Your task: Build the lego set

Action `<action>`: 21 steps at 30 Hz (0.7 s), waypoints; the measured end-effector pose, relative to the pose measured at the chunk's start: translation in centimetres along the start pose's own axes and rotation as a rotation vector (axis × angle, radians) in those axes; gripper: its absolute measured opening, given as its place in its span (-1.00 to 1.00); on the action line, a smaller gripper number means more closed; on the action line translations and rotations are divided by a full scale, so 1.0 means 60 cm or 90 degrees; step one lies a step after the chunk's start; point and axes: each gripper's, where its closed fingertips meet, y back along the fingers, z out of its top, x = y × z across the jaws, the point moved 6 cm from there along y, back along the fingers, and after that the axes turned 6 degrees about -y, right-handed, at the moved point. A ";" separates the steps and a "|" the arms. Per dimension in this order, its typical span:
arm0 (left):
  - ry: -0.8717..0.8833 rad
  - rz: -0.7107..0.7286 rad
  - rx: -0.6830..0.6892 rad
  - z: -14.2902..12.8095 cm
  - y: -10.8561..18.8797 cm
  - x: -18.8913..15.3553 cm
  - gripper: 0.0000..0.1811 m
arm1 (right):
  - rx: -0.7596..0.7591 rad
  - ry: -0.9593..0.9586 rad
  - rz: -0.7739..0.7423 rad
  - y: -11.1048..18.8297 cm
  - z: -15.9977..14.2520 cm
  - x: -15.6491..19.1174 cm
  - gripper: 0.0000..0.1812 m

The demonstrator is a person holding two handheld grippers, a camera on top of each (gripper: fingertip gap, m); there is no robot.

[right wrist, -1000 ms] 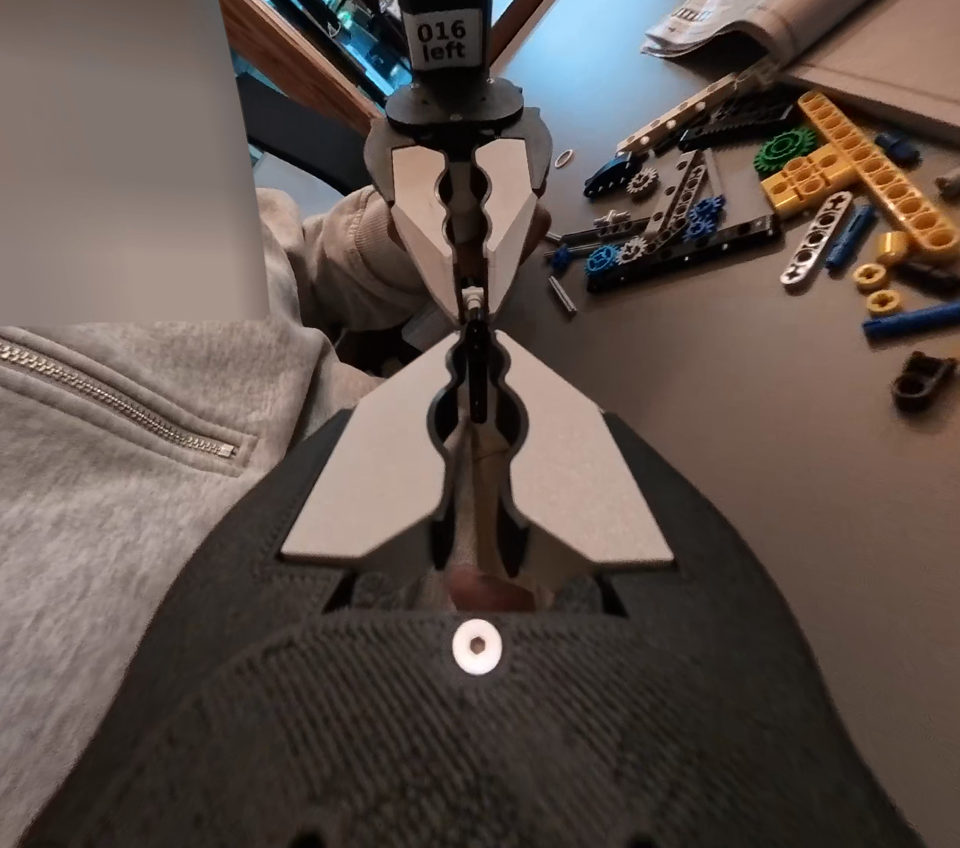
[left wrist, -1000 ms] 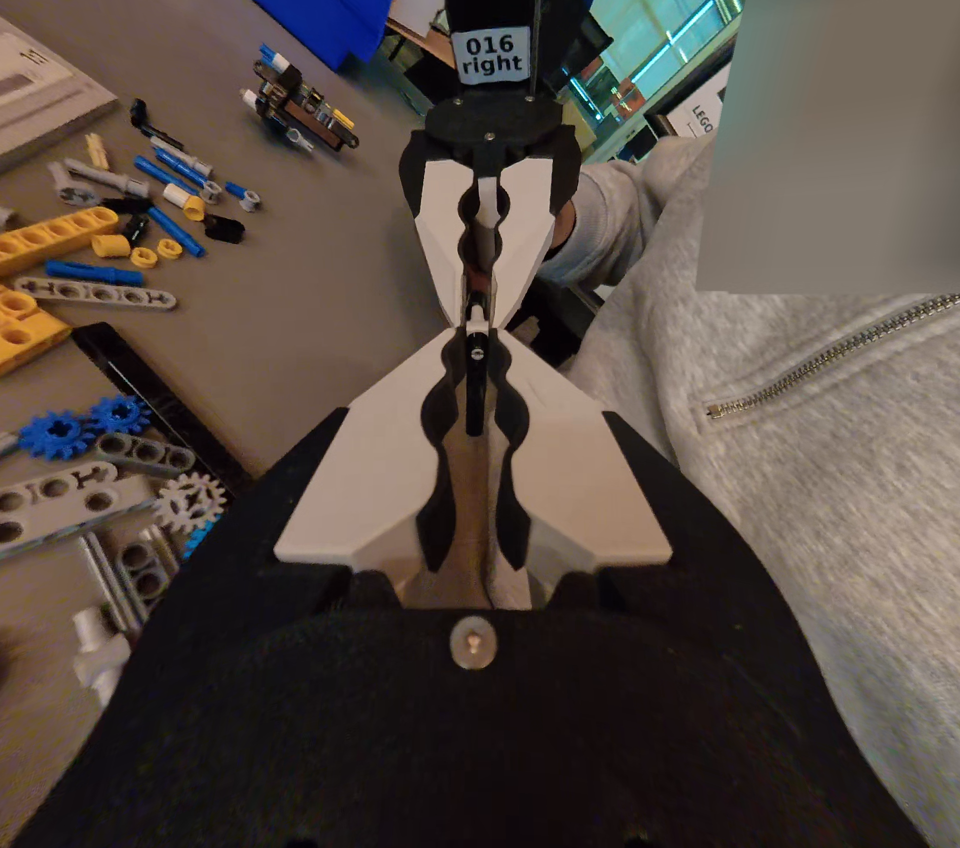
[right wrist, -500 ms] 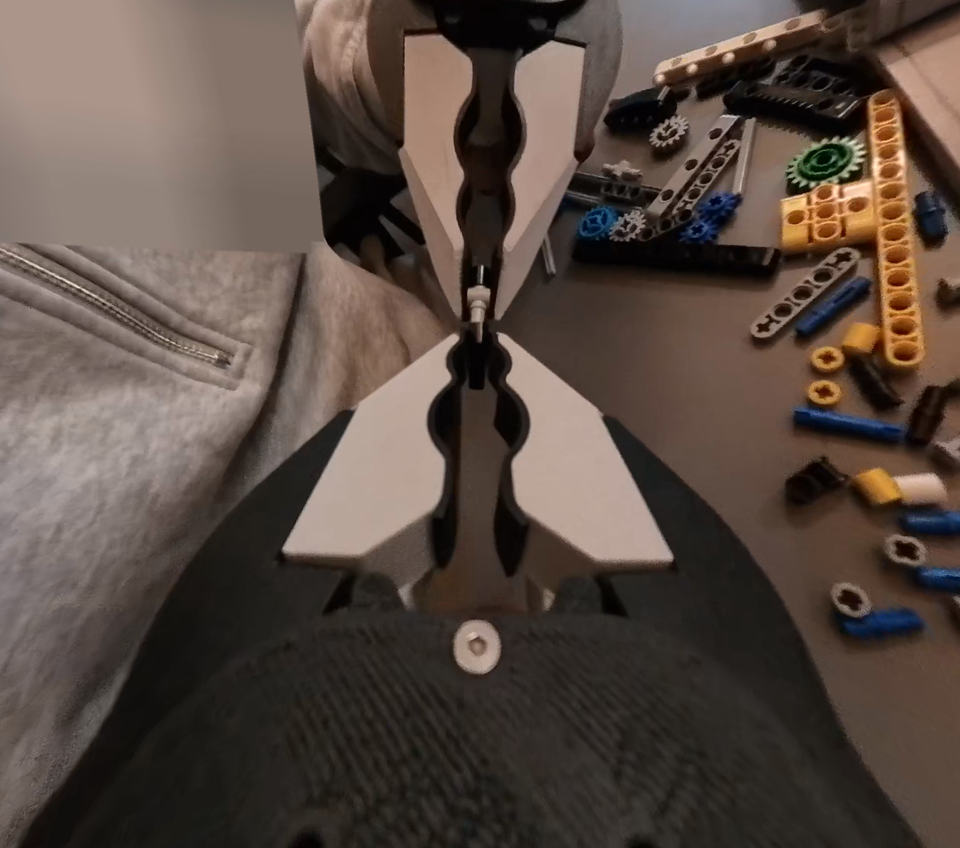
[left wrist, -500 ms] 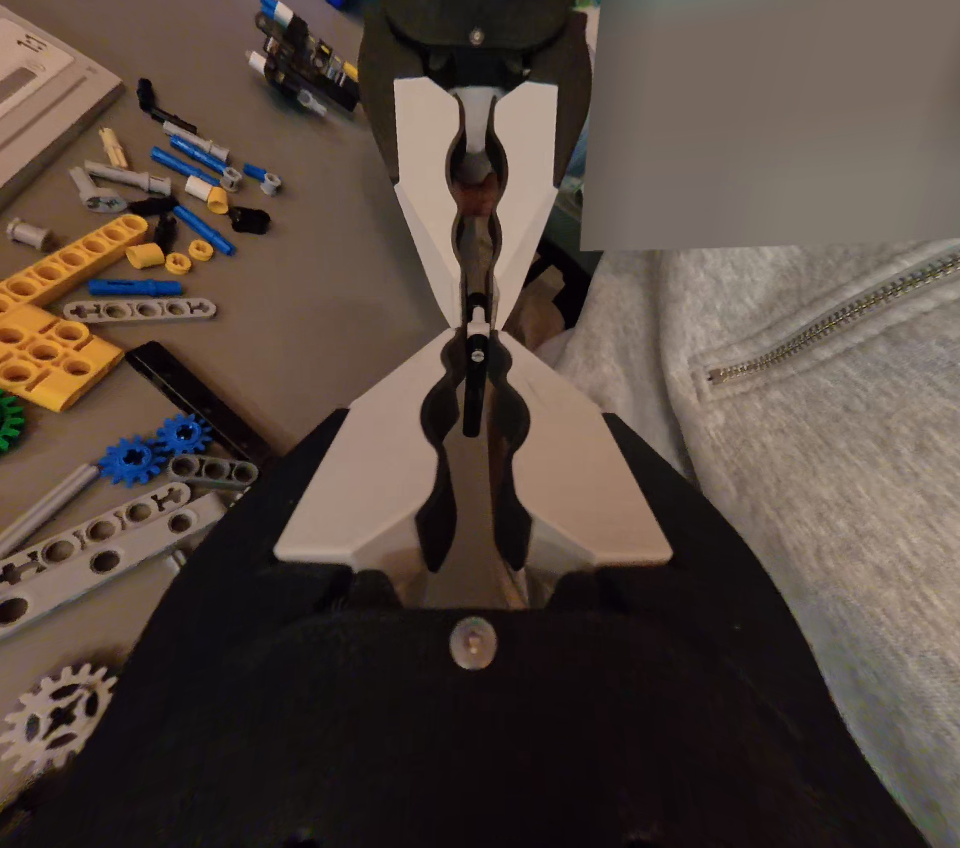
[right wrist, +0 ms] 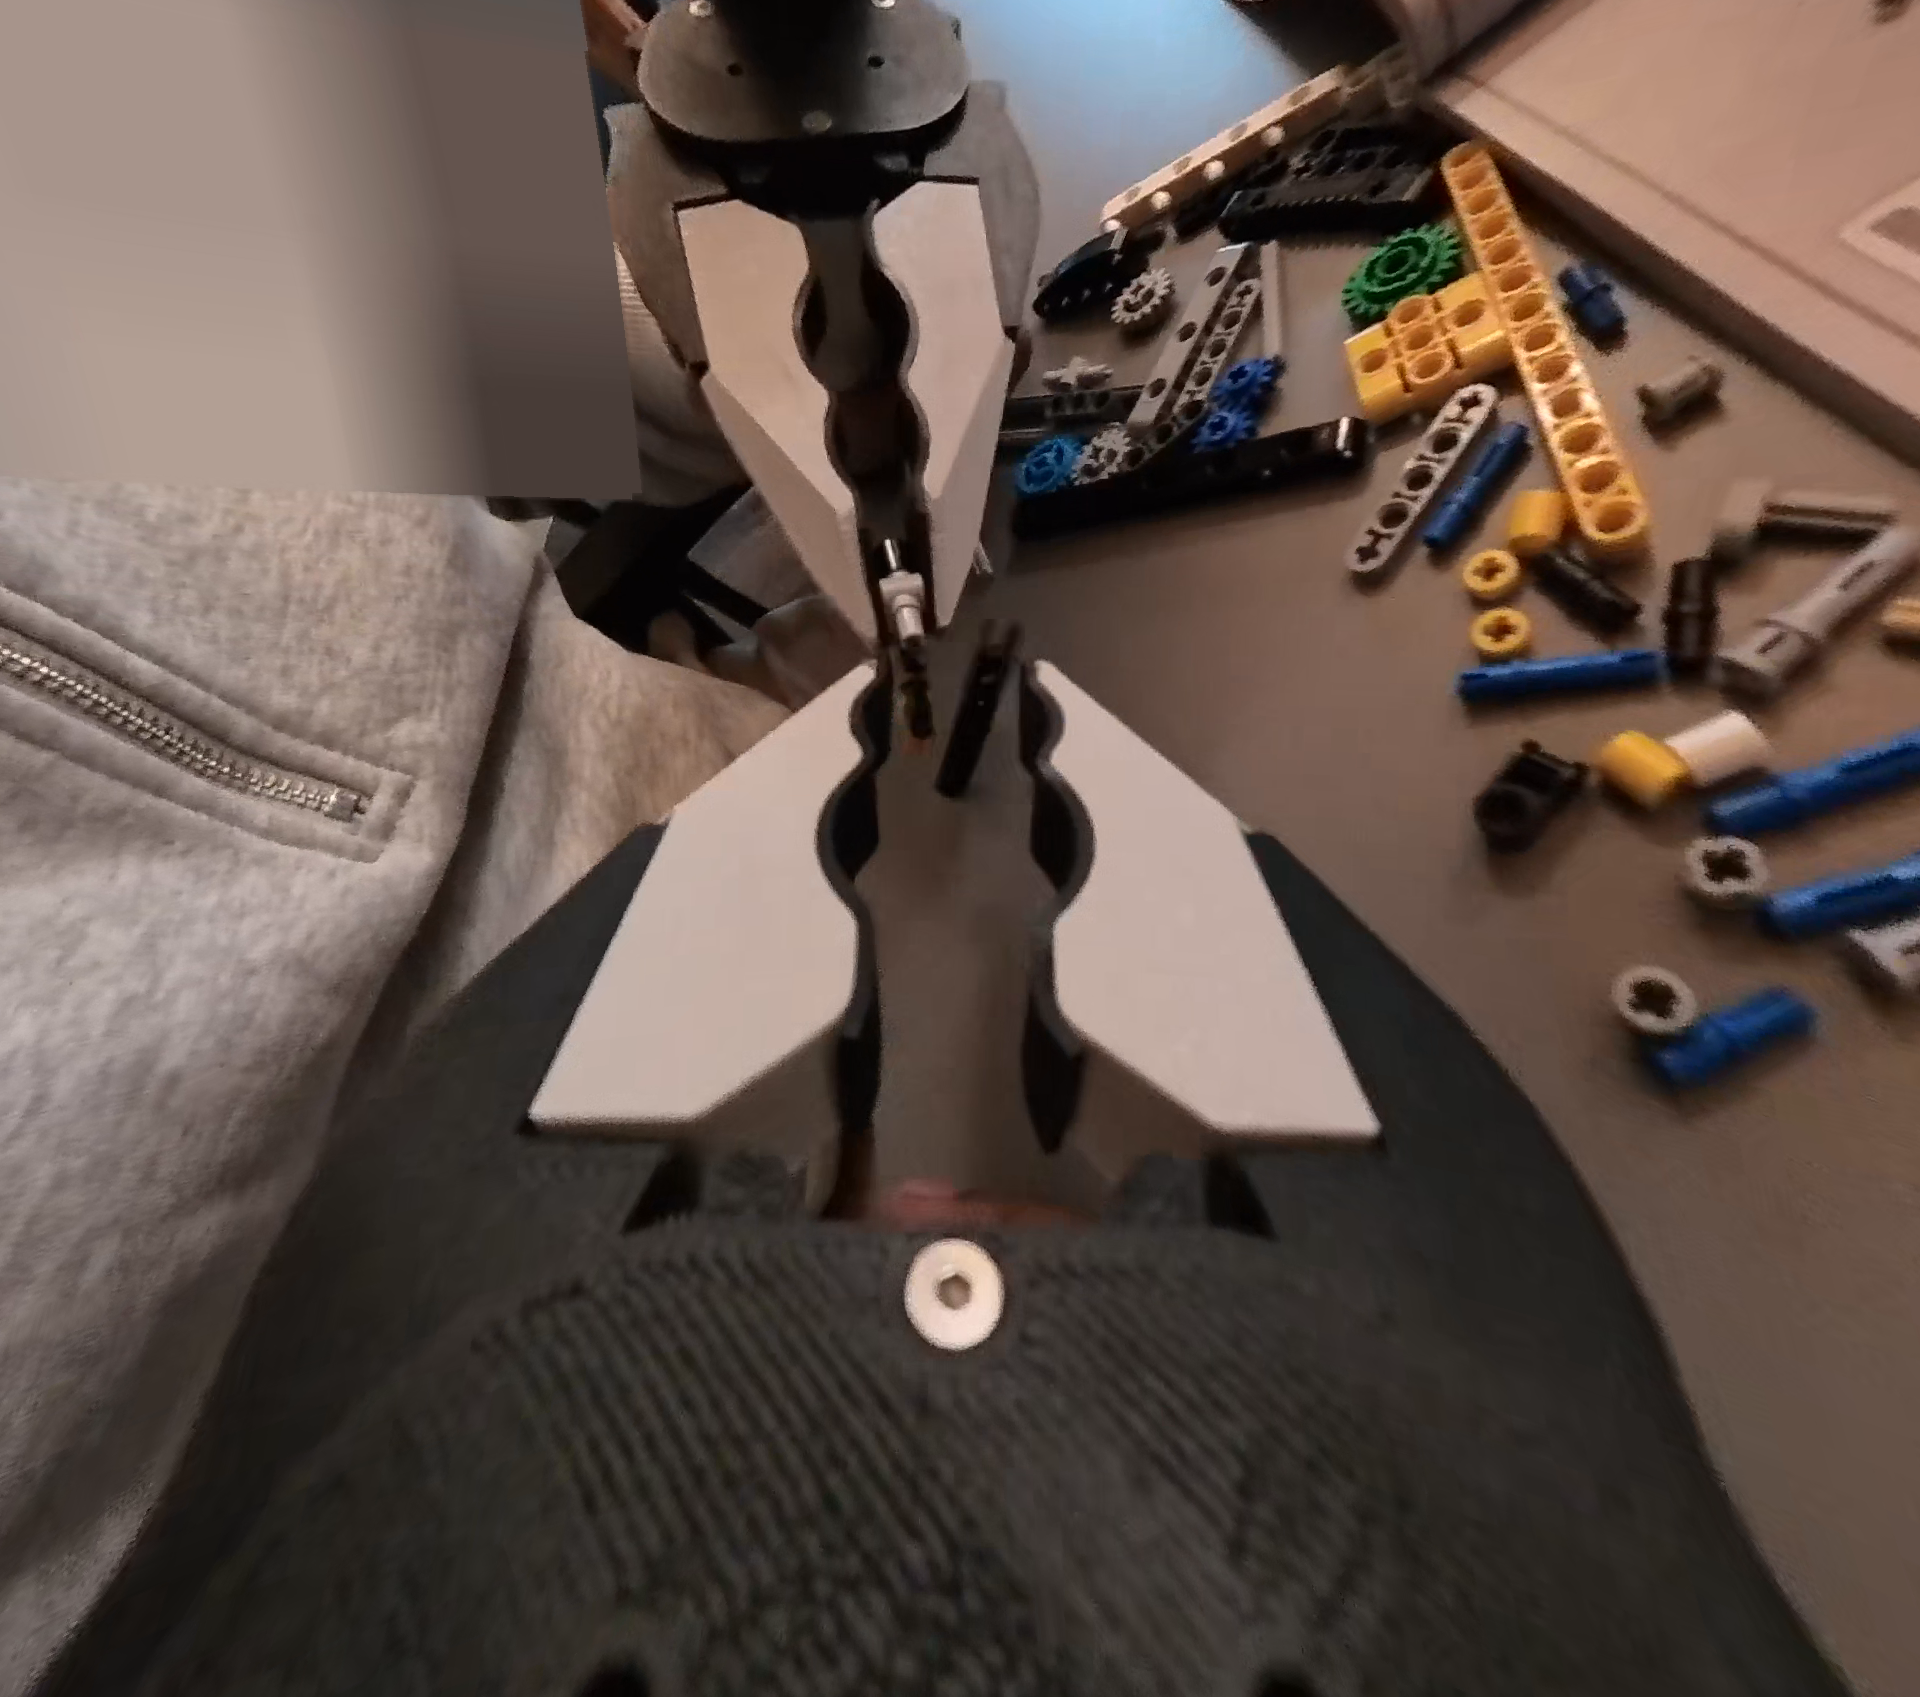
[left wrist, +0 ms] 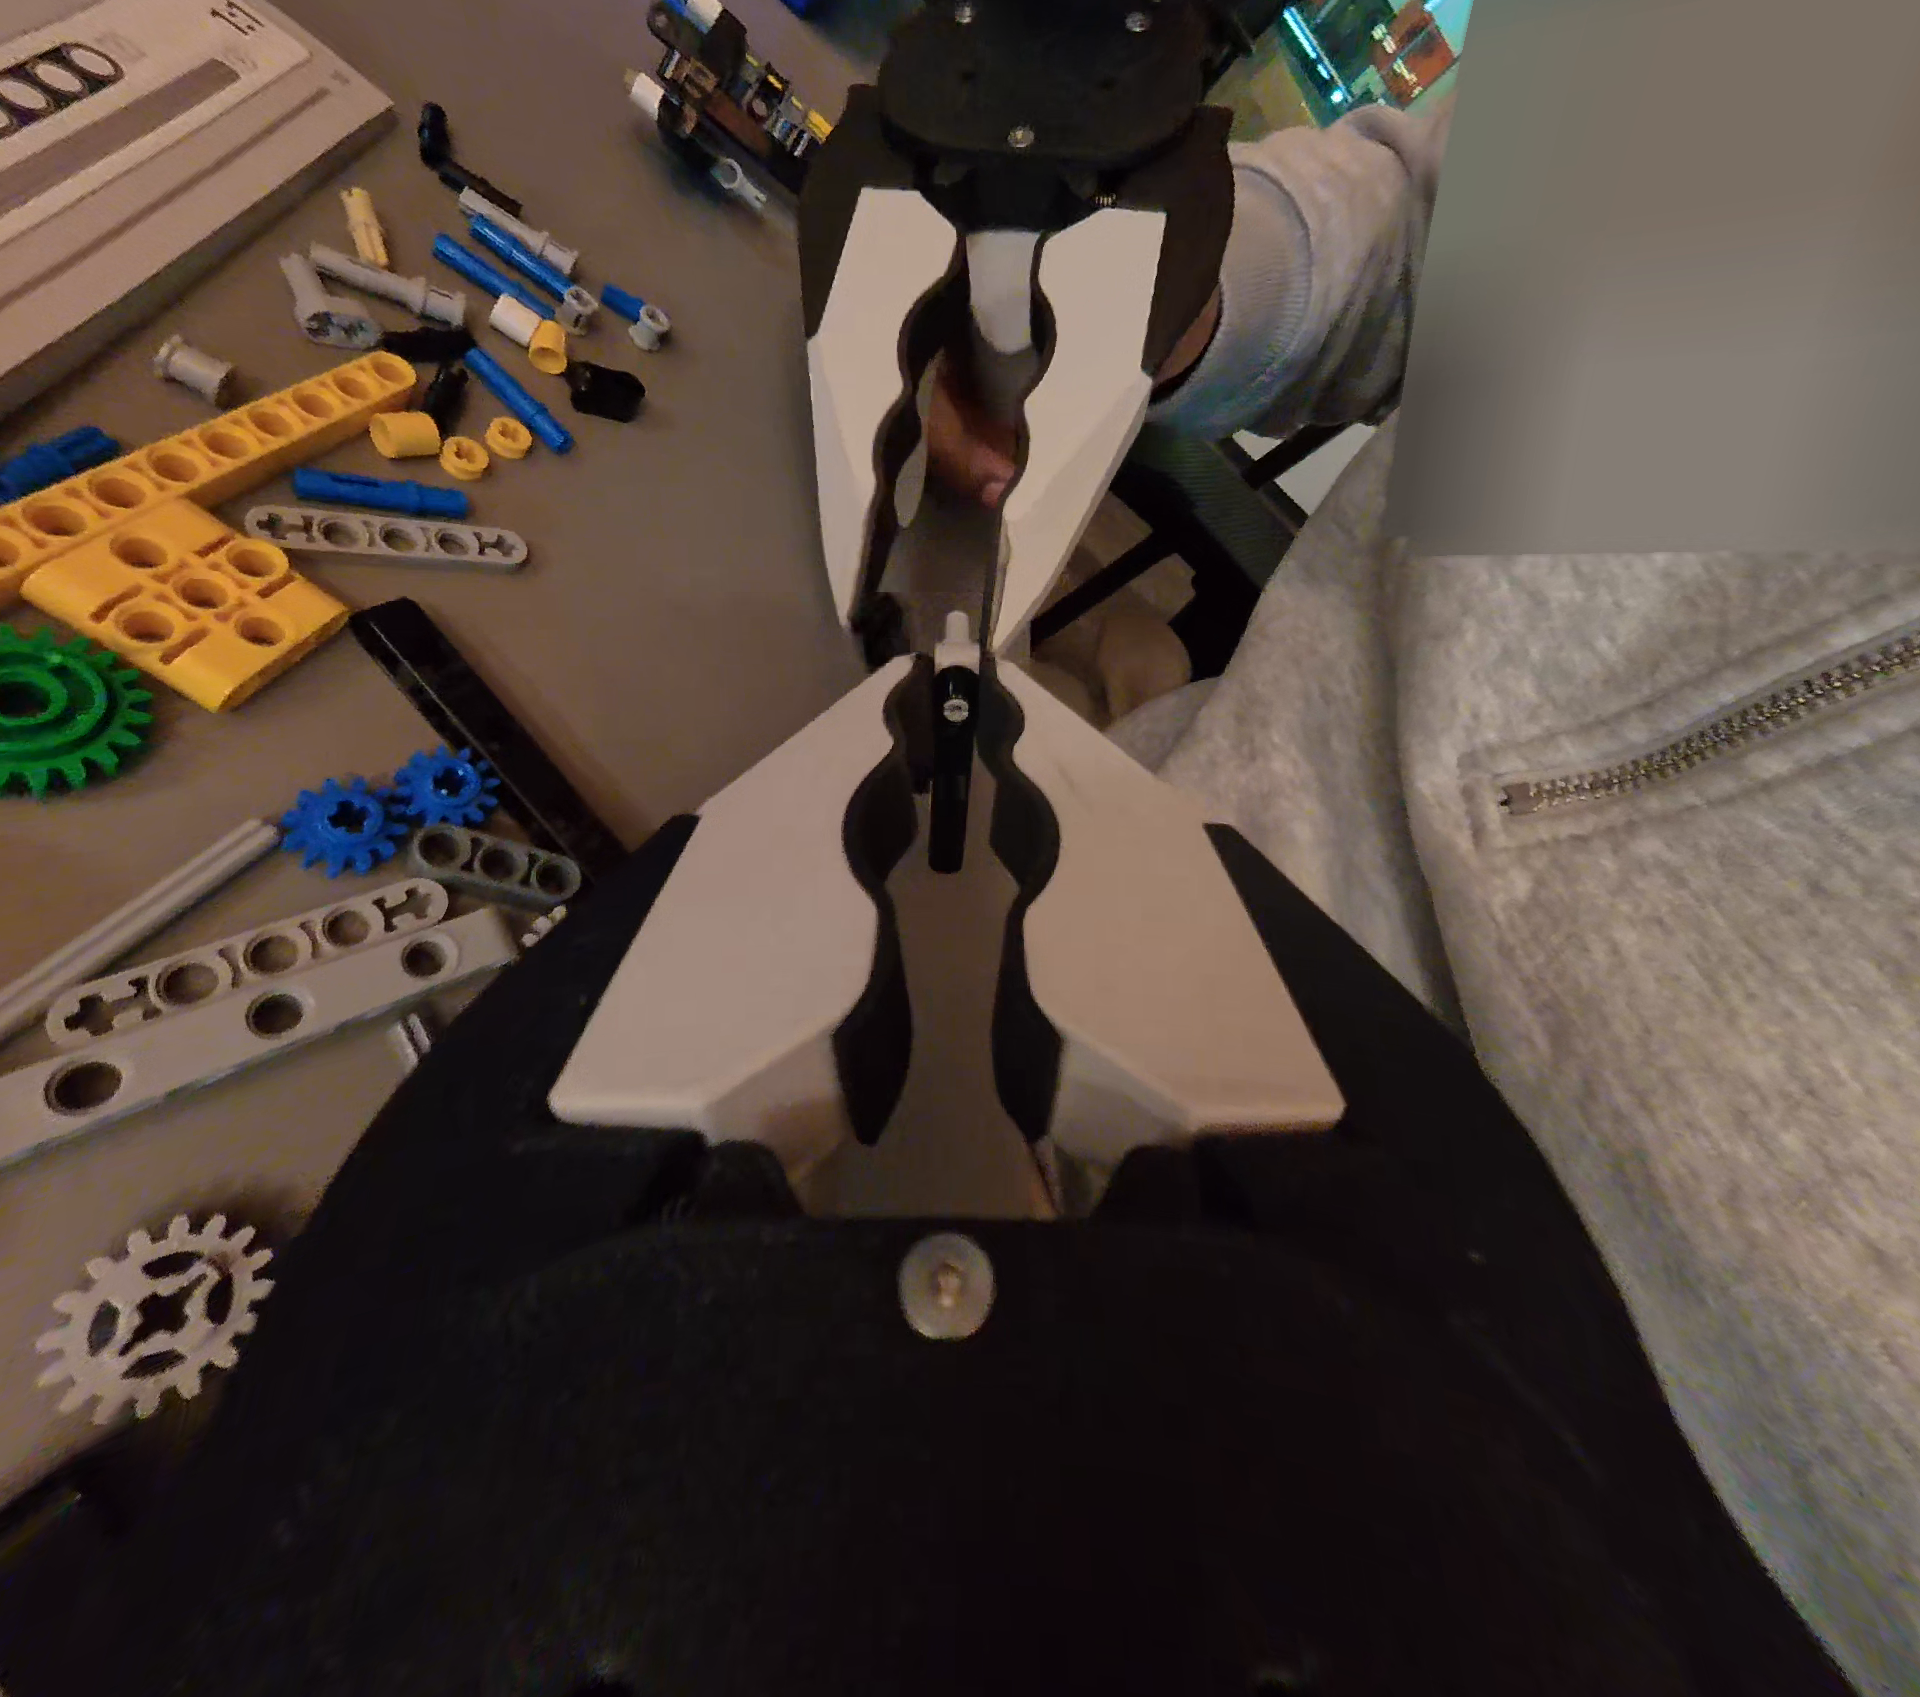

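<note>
**Tool state.** The left gripper [left wrist: 951, 679] is clamped on a thin black rod with a small white pin at its tip [left wrist: 948, 769], held in the air near the person's grey sweatshirt [left wrist: 1558, 972]. One second ago the right gripper [right wrist: 951, 679] was closed tip to tip against it. Its jaws now stand apart.

**Part location.** A short black plastic connector [right wrist: 977, 717] leans on the right gripper's right finger, just beside the pin. Whether it is still gripped cannot be told.

**Meaning.** The join appears incomplete or released, so realign before pressing. Loose yellow, blue and grey parts [right wrist: 1538, 359] remain far right on the grey table [right wrist: 1299, 712].
</note>
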 end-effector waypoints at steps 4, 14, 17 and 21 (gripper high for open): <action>0.017 0.023 -0.002 -0.002 -0.001 0.002 -0.95 | -0.017 -0.006 -0.031 0.014 -0.004 -0.002 -0.69; 0.154 0.104 -0.160 0.006 0.046 0.004 -0.95 | -0.095 0.116 -0.142 -0.006 -0.008 0.046 -0.61; 0.211 0.147 -0.278 0.010 0.063 0.008 -0.95 | -0.174 0.167 -0.180 -0.019 -0.001 0.069 -0.58; 0.266 0.193 -0.398 0.003 0.071 0.004 -0.95 | -0.191 0.294 -0.283 -0.043 0.004 0.094 -0.56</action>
